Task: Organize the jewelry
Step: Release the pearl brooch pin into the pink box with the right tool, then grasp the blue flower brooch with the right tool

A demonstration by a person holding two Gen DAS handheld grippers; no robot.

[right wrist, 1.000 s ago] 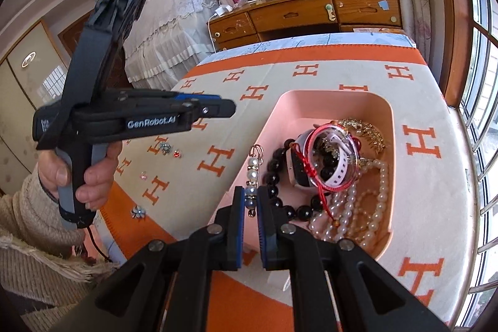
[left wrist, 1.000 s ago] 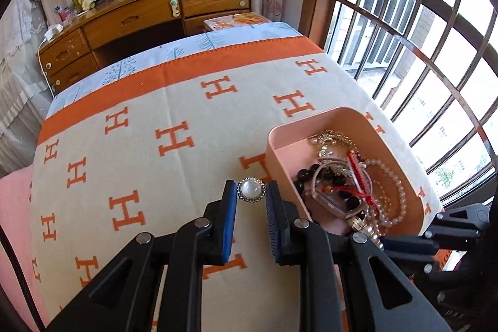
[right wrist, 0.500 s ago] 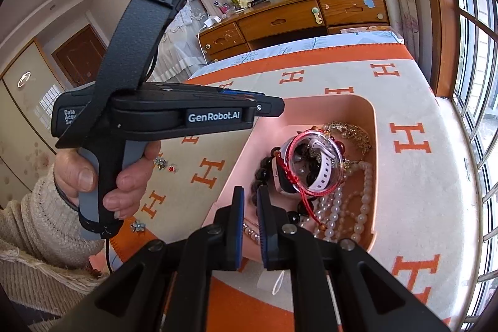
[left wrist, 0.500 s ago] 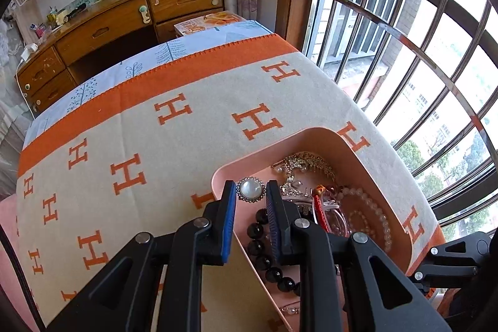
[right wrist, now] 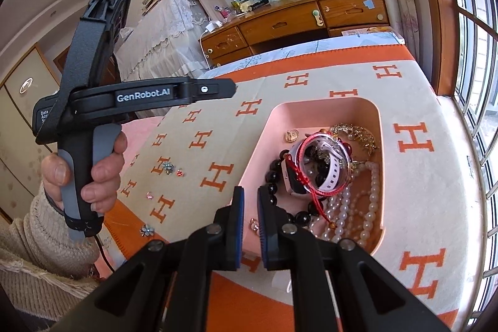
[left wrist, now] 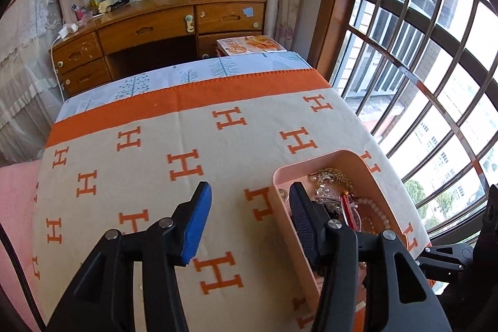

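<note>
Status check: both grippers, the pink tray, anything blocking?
Left gripper opening, nothing between its fingers. Right gripper shut, empty, at the pink tray. Small flower pieces loose on the blanket. Nothing blocking.

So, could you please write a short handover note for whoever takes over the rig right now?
Left tool: jaws opening, nothing between them, held above the near-left wall of the pink tray.
Right tool: shut and empty, at the tray's near edge.
In the tray: black bead bracelet, pearl strands, white-strapped watch, gold pieces, and a round pearl brooch.
Left to do: small pieces sit loose on the blanket, namely two flower studs and two tiny red or pink ones. These probably go into the tray next.
</note>
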